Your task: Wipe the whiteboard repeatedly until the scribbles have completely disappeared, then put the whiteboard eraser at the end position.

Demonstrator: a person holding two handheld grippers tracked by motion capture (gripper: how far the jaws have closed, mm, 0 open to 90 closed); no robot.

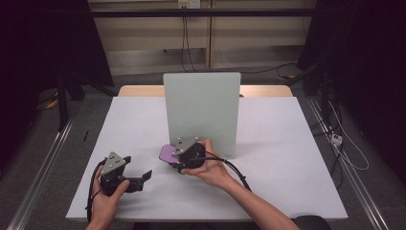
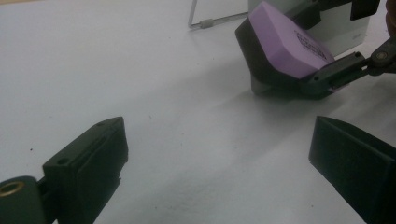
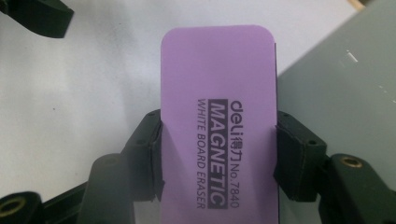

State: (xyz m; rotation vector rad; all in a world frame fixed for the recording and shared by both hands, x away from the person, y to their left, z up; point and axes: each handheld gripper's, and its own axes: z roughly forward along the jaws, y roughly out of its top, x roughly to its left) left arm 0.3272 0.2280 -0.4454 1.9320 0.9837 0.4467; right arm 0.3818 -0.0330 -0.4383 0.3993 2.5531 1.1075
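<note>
A purple whiteboard eraser (image 3: 217,112) with black print sits clamped between the two black jaws of my right gripper (image 3: 217,158), which is shut on its long sides. From above, the eraser (image 1: 167,153) pokes out left of the right gripper (image 1: 178,157), just in front of the upright grey-green board (image 1: 201,110). The left gripper view shows the eraser (image 2: 287,44) tilted, with its dark underside just above the white table. My left gripper (image 1: 143,176) rests at the near left, jaws open and apart with nothing between them (image 2: 219,168).
The white table top (image 1: 287,143) spreads wide to the right and behind. The board's wire stand foot (image 2: 205,22) rests on the table behind the eraser. Cables (image 1: 239,175) trail from both grippers toward the near edge.
</note>
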